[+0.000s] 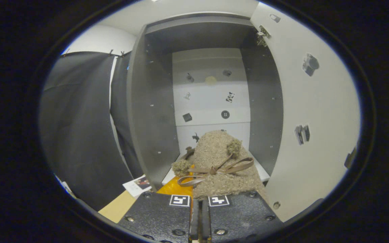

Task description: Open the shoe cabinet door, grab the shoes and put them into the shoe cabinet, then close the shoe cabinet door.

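Your gripper (pixel 199 216): two black fingers (pixel 160 216) with a coarse textured finish, blocky and flat-topped. Each carries a white square fiducial tag with a black pattern at its far inner corner. Round screws sit at the corners and along the near edge. Only a thin slit separates them.

white cabinet floor (pixel 260 172), fuzzy beige shoe (pixel 221 162) with brown bow resting on it, toe inward
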A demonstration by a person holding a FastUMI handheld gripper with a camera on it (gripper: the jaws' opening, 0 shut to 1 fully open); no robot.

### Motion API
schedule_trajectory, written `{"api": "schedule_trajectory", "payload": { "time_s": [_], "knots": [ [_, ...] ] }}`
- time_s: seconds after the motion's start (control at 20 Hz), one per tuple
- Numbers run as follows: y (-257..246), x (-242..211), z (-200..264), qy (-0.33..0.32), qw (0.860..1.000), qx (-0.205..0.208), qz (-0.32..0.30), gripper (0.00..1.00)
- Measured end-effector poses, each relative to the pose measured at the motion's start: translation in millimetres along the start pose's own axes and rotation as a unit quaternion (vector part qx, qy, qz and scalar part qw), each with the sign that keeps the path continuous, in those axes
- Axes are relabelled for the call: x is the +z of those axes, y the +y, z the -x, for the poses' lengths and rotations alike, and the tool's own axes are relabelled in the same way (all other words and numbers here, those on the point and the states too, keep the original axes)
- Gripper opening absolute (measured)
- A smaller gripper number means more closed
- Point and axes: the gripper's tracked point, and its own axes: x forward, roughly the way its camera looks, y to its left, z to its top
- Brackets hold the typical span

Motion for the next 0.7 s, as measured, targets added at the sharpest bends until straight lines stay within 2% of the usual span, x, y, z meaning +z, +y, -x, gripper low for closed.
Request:
{"api": "schedule_trajectory", "payload": {
  "time_s": [0.35, 0.7],
  "knots": [
    [-27.3, 11.2, -114.1, 0.011, 1.000, -0.024, 0.006, 0.07],
    [-50.6, -15.6, -199.3, 0.056, 0.997, -0.047, -0.011, 0.07]
  ]
}}
